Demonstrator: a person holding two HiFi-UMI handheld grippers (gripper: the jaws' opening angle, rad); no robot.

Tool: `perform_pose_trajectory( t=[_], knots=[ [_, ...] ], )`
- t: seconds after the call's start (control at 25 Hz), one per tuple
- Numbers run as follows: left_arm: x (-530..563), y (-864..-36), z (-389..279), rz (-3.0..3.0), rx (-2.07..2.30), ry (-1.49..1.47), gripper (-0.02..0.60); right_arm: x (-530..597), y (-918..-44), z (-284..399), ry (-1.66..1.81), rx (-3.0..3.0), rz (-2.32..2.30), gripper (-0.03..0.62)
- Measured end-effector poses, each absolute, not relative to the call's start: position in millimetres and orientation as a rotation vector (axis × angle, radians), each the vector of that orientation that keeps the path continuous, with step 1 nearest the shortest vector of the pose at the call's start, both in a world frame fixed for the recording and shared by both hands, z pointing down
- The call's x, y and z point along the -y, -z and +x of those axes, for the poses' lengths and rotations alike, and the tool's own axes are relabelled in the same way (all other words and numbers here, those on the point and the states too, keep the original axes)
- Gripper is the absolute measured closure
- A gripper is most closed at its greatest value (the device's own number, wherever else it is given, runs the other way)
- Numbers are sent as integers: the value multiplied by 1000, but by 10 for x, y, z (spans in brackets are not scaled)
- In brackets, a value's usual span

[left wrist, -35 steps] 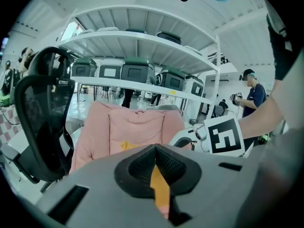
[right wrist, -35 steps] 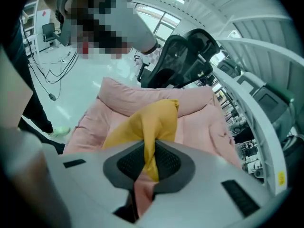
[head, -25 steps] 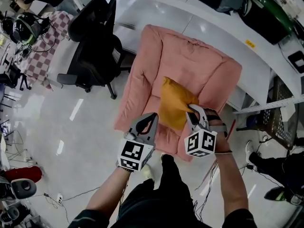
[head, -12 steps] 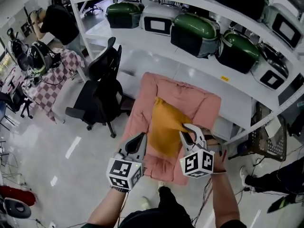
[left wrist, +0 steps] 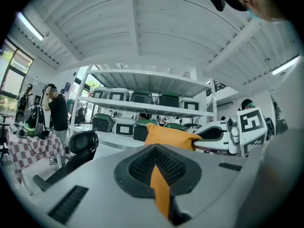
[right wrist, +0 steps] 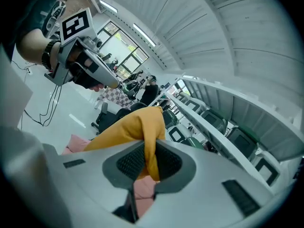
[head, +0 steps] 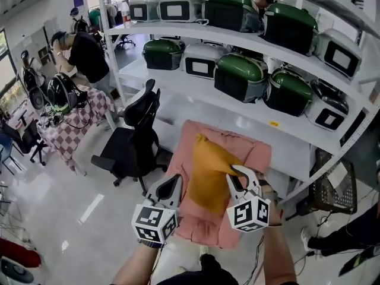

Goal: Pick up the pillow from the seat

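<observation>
Here, the orange pillow [head: 209, 174] hung above the seat of the pink armchair [head: 252, 150], pinched at opposite edges, probably to keep it level. The left gripper [head: 172, 187] and right gripper [head: 240, 176] were each clamped nearly closed on a fabric fold. Only the gripper views showed those pinches; only the head view showed the chair beneath.
</observation>
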State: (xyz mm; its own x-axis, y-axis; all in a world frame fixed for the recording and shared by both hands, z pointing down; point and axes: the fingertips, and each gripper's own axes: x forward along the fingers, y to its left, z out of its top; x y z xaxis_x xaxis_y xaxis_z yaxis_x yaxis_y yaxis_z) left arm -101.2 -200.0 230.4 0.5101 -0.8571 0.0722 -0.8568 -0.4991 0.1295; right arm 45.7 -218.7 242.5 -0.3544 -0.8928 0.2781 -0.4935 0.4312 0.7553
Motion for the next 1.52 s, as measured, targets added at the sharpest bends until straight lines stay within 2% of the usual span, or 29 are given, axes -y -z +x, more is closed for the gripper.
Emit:
perform_pose_trajectory(
  t=[0.52, 1.52],
  knots=[
    [1711, -1769, -1142, 2652, 1559, 80, 575, 1841, -1788, 399, 854, 1974, 1248, 549],
    [1431, -1559, -1291, 2658, 1602, 146, 575, 1505, -1617, 272, 930, 1979, 1262, 549]
  ],
)
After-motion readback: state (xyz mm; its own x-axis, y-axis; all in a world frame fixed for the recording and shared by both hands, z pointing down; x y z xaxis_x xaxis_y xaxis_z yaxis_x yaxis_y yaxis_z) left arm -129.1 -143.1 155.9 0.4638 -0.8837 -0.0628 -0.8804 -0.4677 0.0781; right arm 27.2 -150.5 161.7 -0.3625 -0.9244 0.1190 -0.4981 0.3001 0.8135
